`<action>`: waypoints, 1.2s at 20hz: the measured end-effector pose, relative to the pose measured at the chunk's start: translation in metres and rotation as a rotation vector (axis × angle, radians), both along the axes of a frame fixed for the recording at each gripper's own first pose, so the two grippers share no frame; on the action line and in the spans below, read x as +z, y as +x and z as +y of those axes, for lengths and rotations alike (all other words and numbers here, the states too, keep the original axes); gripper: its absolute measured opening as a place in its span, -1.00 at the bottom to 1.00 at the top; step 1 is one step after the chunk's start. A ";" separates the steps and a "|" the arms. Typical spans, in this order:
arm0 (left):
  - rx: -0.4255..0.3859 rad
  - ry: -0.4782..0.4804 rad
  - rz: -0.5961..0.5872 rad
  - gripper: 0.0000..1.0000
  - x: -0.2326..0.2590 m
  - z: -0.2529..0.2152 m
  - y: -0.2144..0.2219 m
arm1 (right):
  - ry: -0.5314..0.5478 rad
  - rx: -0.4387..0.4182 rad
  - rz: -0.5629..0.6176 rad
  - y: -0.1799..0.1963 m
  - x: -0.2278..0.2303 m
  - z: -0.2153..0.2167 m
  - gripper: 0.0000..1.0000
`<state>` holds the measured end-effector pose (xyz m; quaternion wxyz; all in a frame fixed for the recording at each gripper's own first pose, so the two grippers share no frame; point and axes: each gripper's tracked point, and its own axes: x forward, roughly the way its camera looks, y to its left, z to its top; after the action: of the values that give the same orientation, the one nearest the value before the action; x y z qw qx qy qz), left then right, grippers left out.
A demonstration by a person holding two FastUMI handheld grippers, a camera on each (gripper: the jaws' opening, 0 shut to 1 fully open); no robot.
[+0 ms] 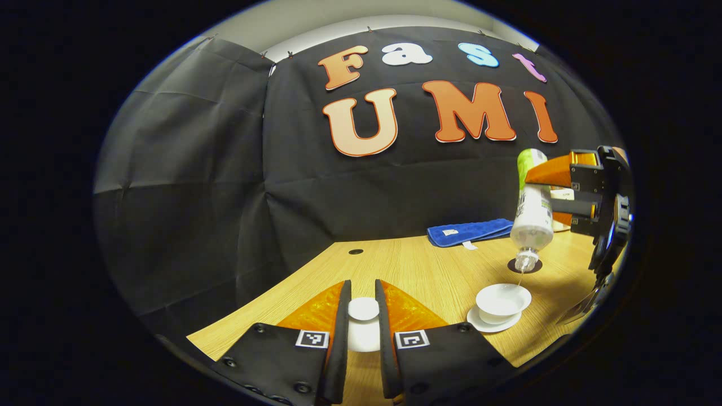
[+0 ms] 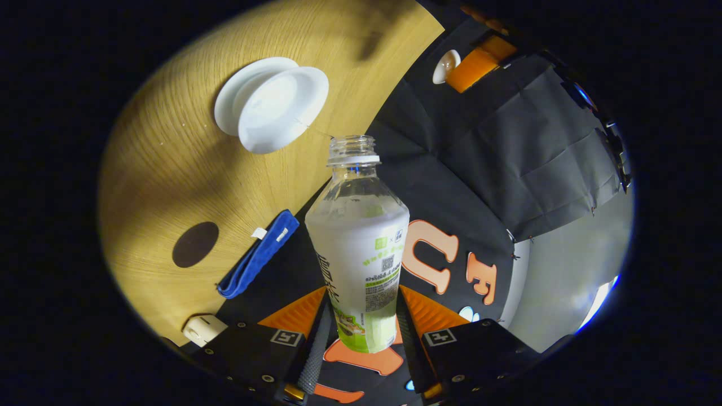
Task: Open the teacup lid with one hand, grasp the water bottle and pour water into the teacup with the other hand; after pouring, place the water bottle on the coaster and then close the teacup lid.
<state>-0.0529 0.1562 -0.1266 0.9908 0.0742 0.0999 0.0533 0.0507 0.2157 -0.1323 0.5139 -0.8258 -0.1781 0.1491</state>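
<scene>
— Black cloth walls close in a pale wooden tabletop (image 1: 428,270); what stands on it?

— A white teacup (image 1: 503,301) on its saucer (image 1: 492,323), lid off, toward the near right edge. Beyond it lies a dark round coaster (image 1: 524,265), bare, and a folded blue cloth (image 1: 469,231) sits along the far edge against the wall.

— And the lid?

— The left gripper (image 1: 362,316) has it: the white teacup lid (image 1: 363,309) sits between both fingers, which are narrowed onto its knob, held just above the tabletop and well to the left of the cup.

— The bottle?

— The right gripper (image 2: 361,332) clamps the water bottle (image 2: 359,242) by its lower body, both fingers pressed to its sides. The bottle is tipped neck-down (cap off) over the teacup. In the left gripper view a thin stream runs from the mouth into the bowl; the mouth hangs above the cup, not touching it.

— Anything else?

— A small white block (image 2: 203,329) lies on the tabletop's edge near the cloth, in the right gripper view.
</scene>
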 end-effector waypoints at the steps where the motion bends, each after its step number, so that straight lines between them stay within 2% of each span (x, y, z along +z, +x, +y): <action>1: -0.003 -0.005 -0.002 -0.43 0.000 -0.001 0.000 | 0.021 -0.009 0.029 -0.002 -0.009 0.001 0.27; 5: -0.010 -0.021 0.001 -0.43 -0.001 -0.010 0.006 | 0.152 -0.067 0.227 -0.010 -0.044 0.000 0.27; 10: -0.017 -0.022 0.002 -0.43 0.001 -0.015 0.006 | 0.323 -0.117 0.386 -0.018 -0.062 -0.009 0.28; 14: -0.023 -0.034 -0.003 -0.43 0.005 -0.023 0.009 | 0.539 -0.183 0.527 -0.013 -0.064 -0.017 0.29; 20: -0.040 -0.062 -0.037 -0.43 0.020 -0.046 0.016 | 0.921 -0.280 0.656 0.025 -0.054 -0.046 0.29; 24: -0.054 -0.067 -0.062 -0.43 0.032 -0.063 0.020 | 1.164 -0.309 0.719 0.034 -0.036 -0.060 0.29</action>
<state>-0.0330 0.0931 -0.0942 0.9964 0.0418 0.0688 0.0257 0.0843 0.1560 -0.1682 0.9148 -0.3319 0.0712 0.2186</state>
